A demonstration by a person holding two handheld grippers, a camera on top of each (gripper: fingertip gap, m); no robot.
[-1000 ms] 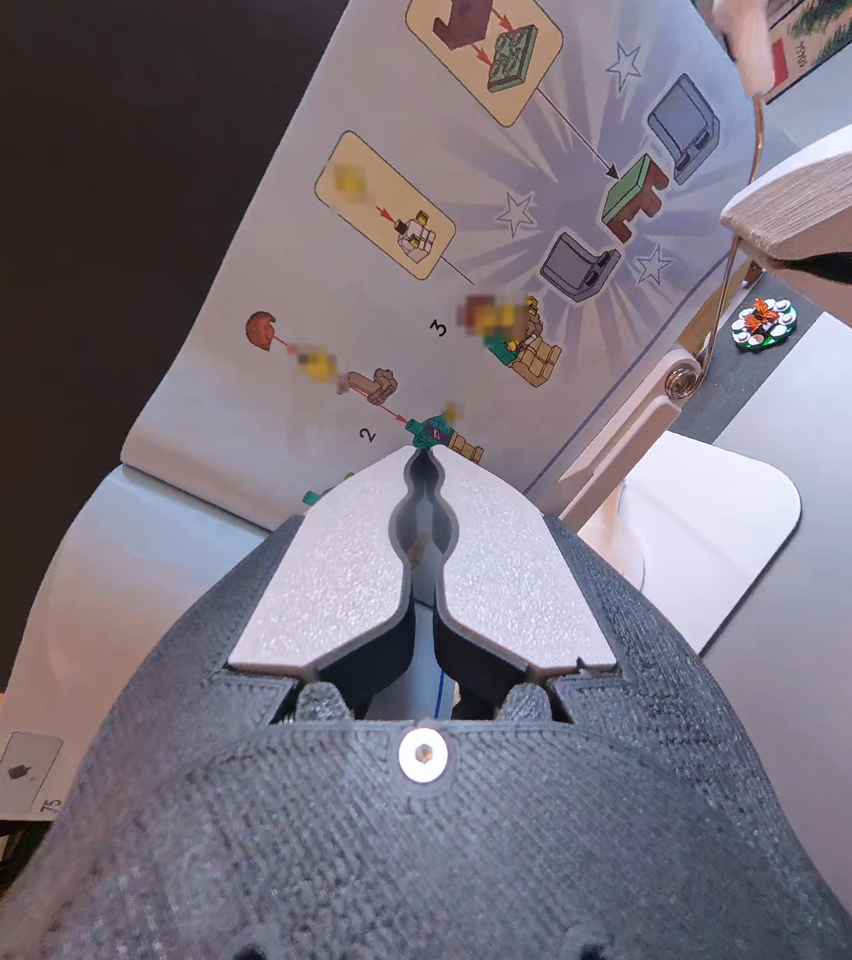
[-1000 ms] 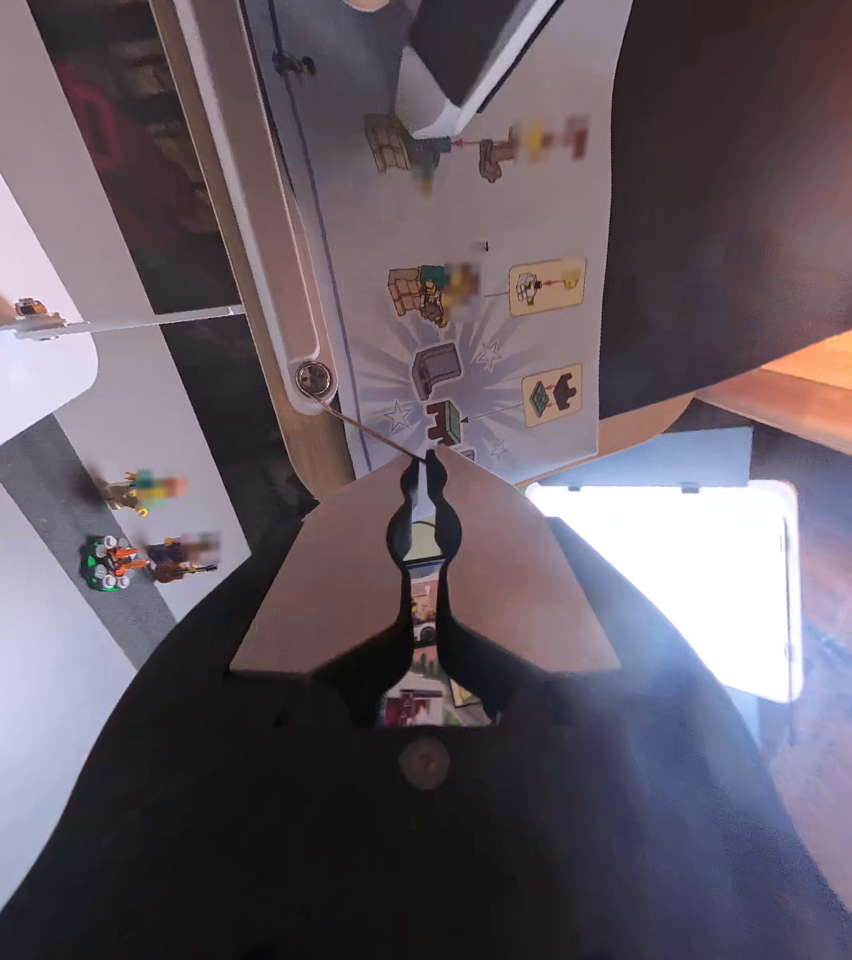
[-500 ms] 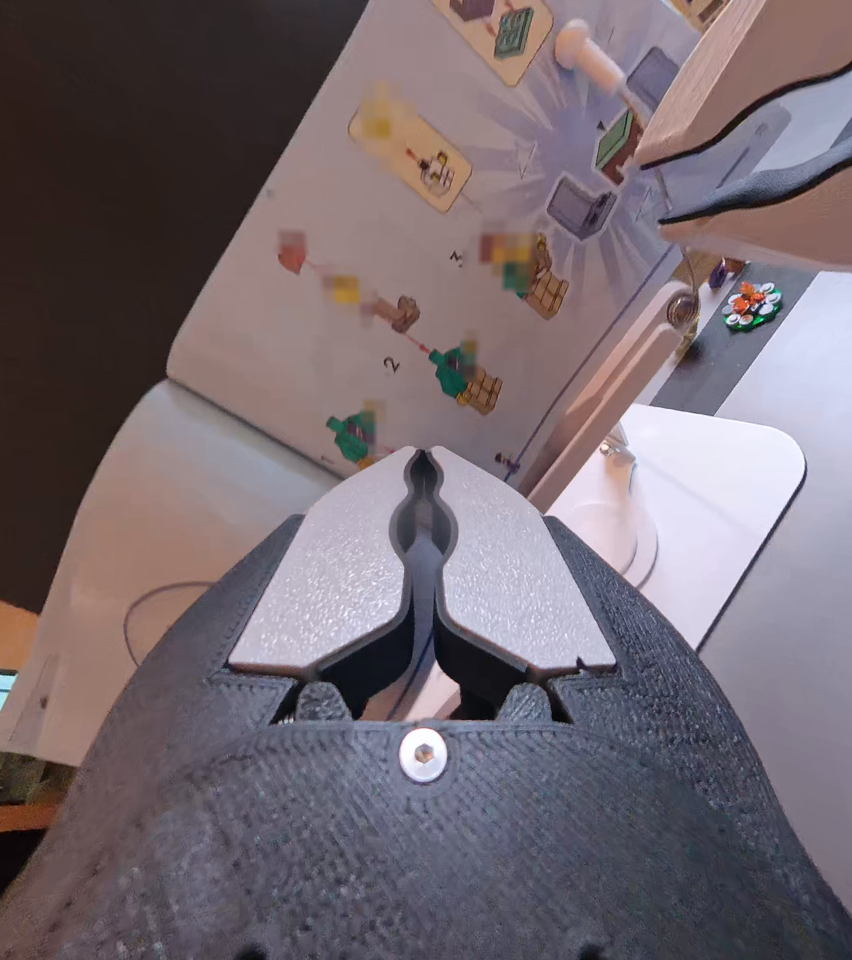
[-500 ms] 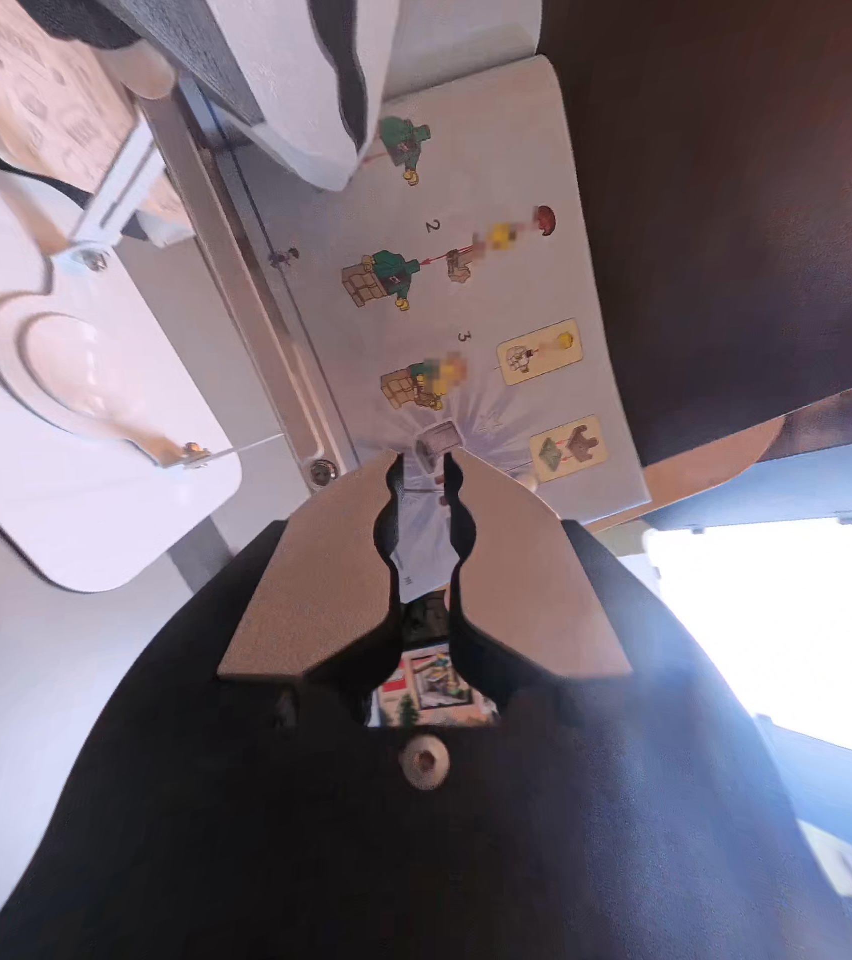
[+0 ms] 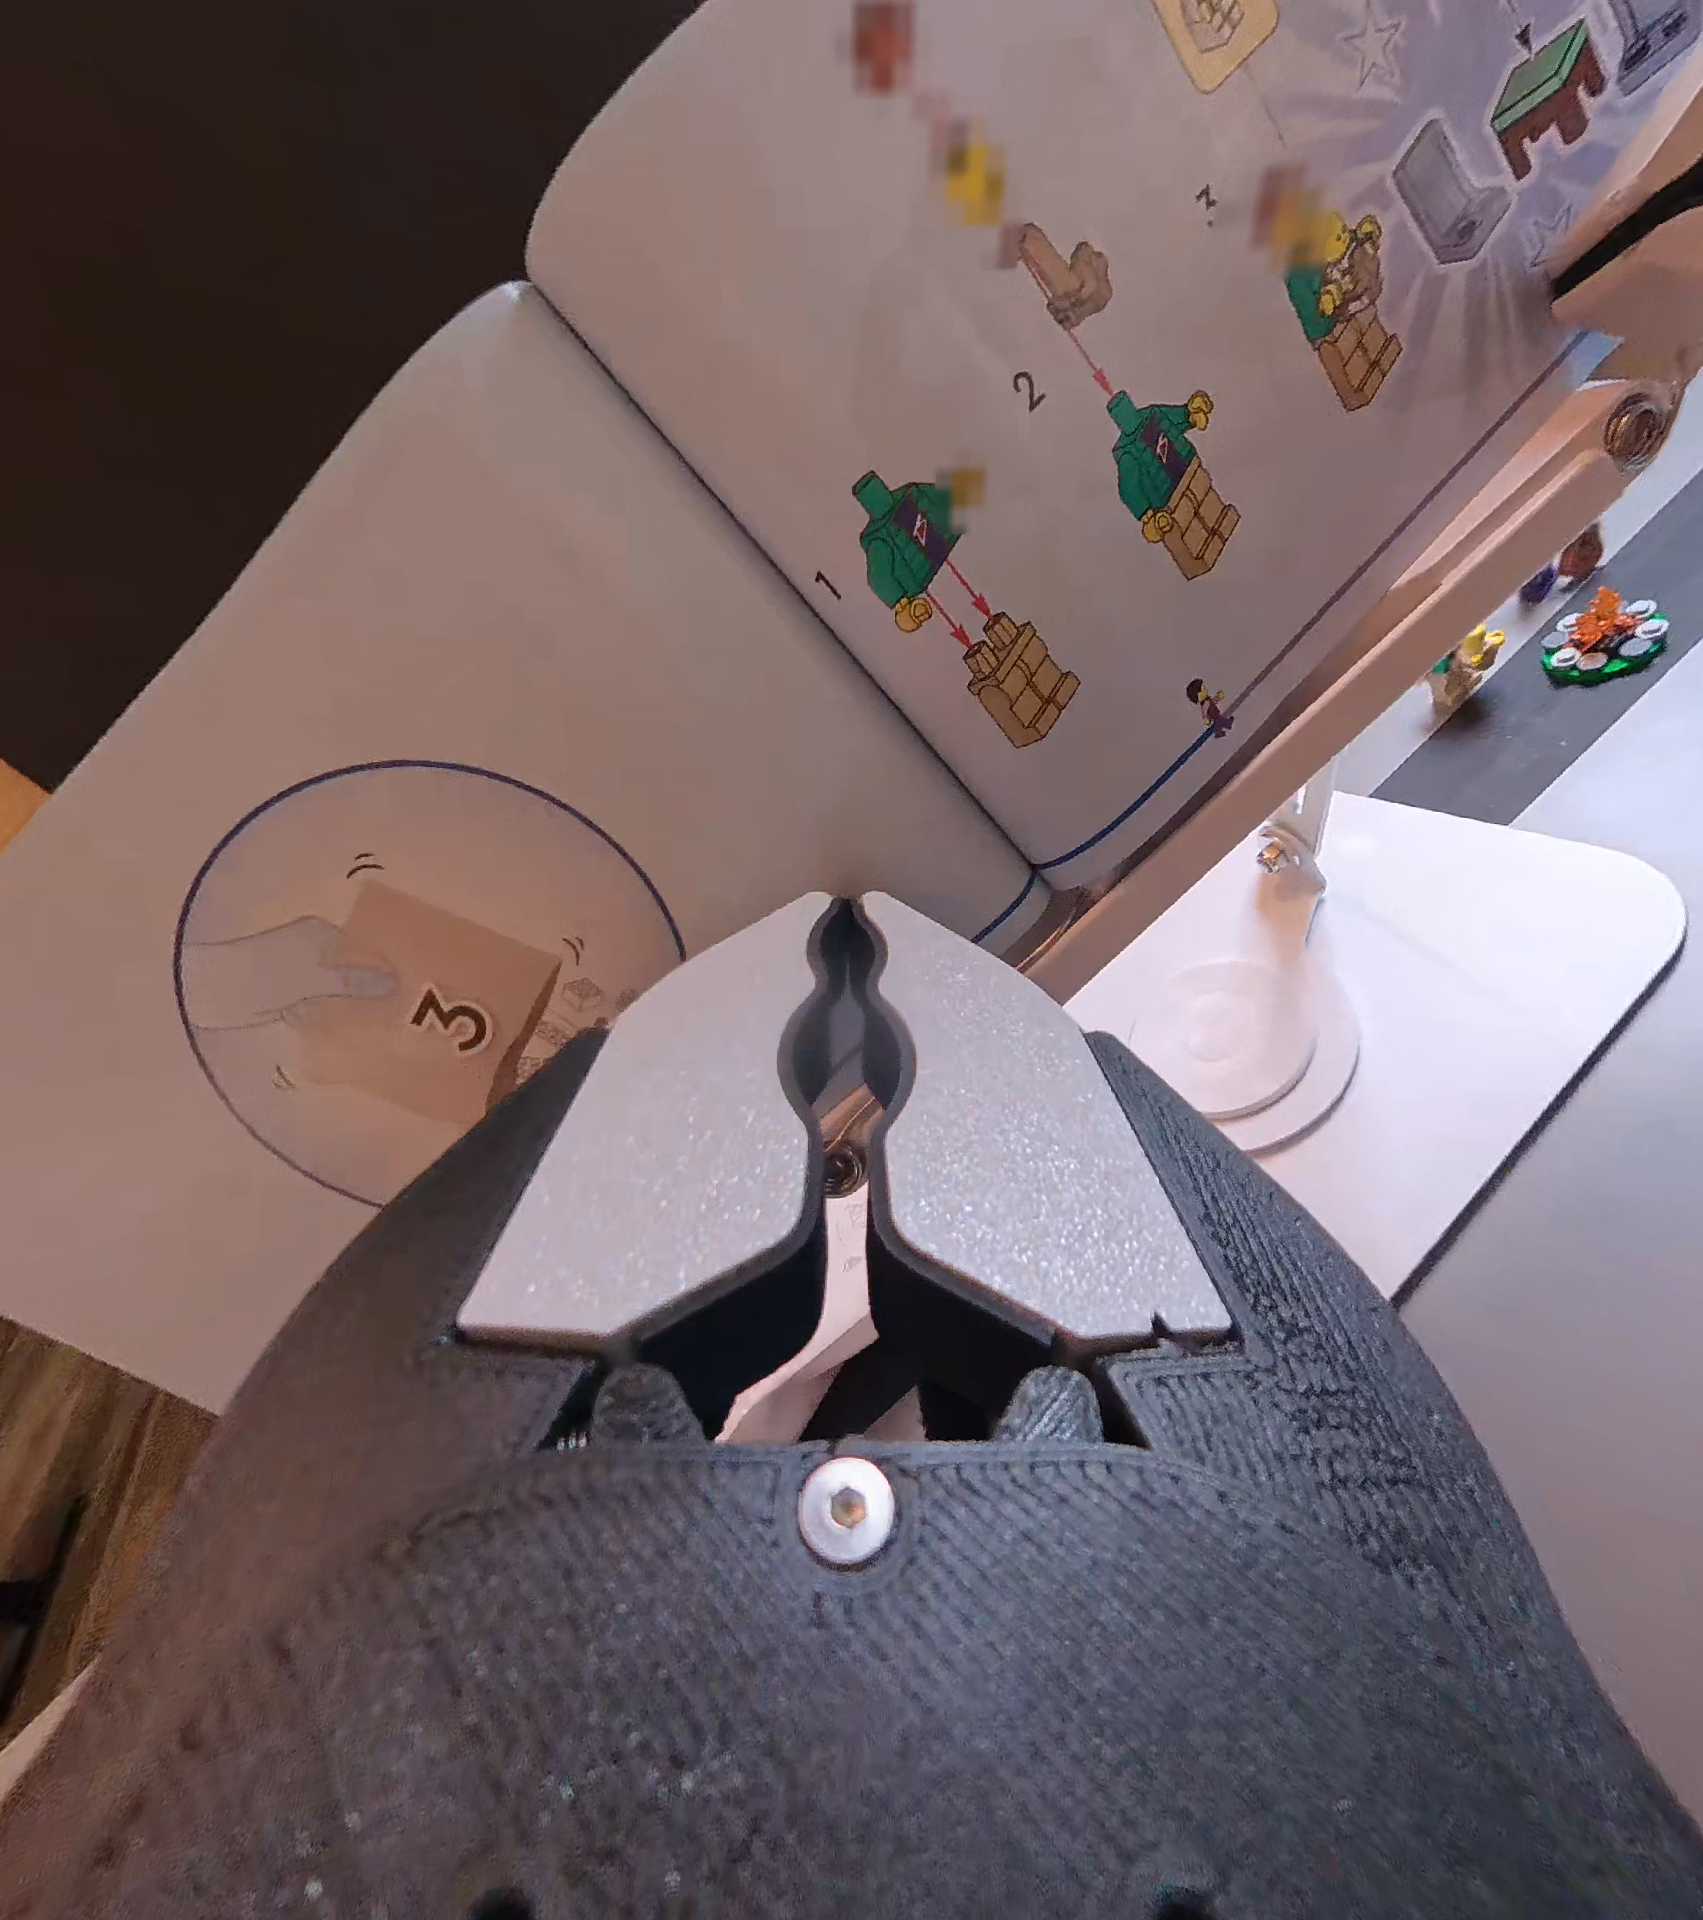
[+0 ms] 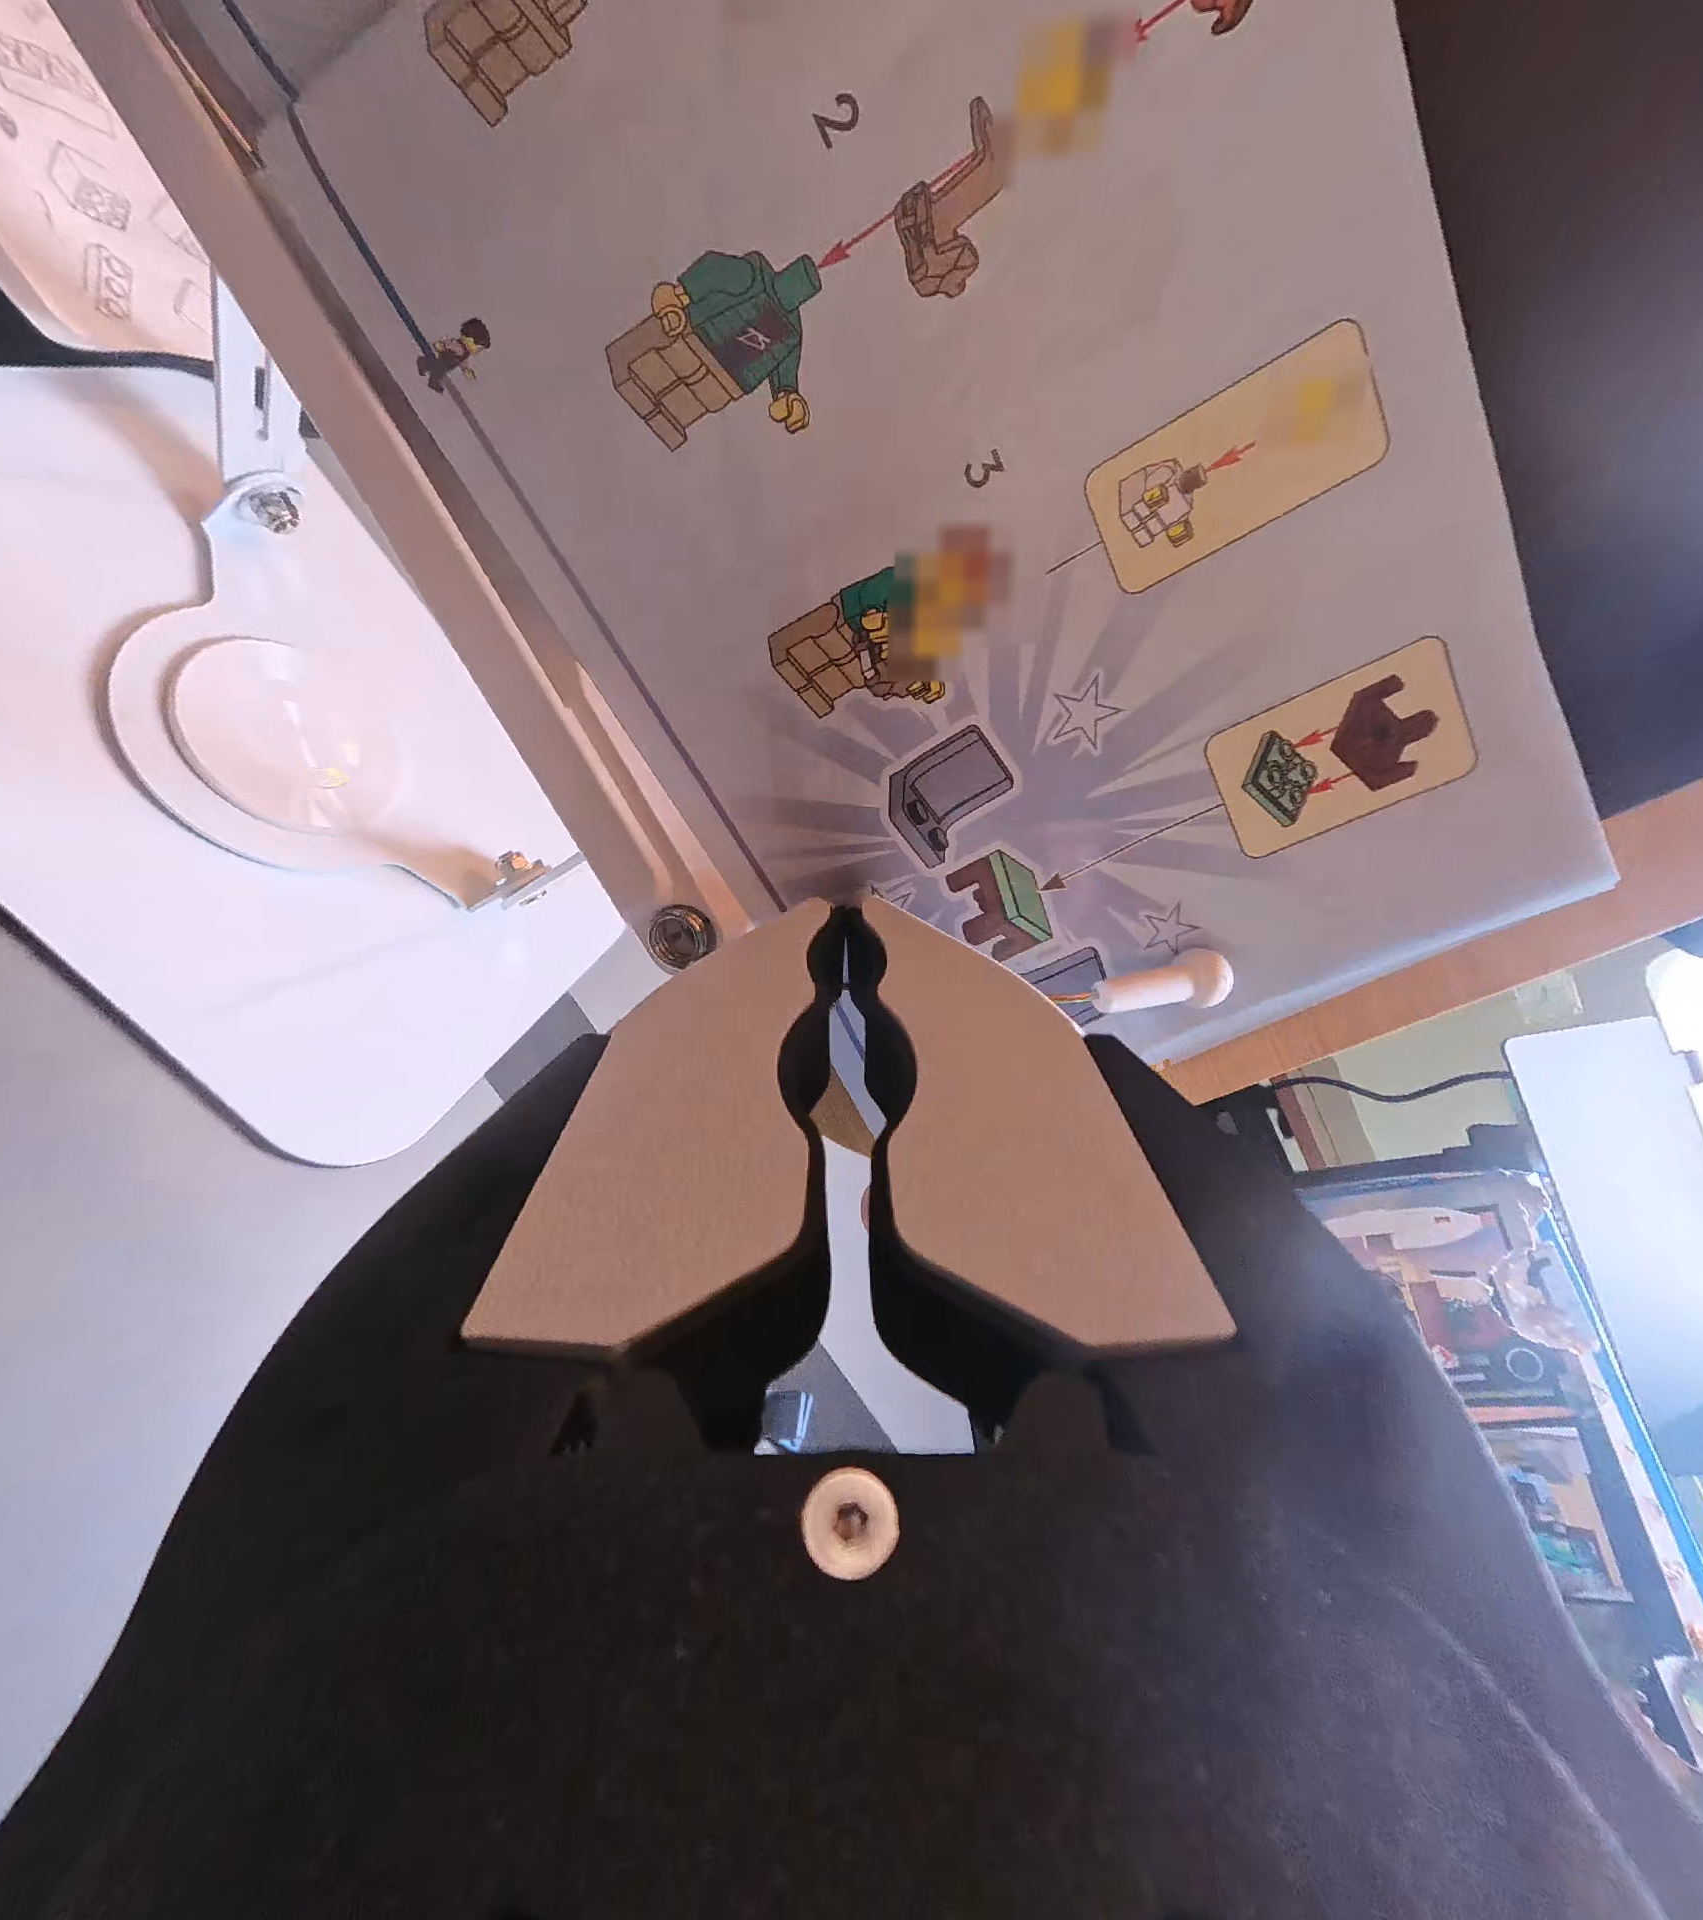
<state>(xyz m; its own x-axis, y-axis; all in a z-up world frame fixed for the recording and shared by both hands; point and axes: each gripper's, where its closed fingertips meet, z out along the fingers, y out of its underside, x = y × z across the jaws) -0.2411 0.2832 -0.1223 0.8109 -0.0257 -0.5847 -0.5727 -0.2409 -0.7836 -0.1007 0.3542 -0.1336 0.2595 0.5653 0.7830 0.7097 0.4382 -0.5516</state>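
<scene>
Now the right gripper [image 6: 847, 914] has closed: its fingers, spread round the lower corner of the instruction booklet [image 6: 930, 416] a moment ago, are pressed together with that right-hand page's edge pinched between them. The left gripper [image 5: 852, 904] stays shut on nothing, tips now at the left page's bottom edge beside the spine. The booklet stands open on its white stand [image 5: 1512, 935].

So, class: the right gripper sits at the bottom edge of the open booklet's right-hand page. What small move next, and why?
Probably ease the page edge gently outward: the right gripper looks shut on it, and the white-tipped page holder lies across the page close by.
</scene>
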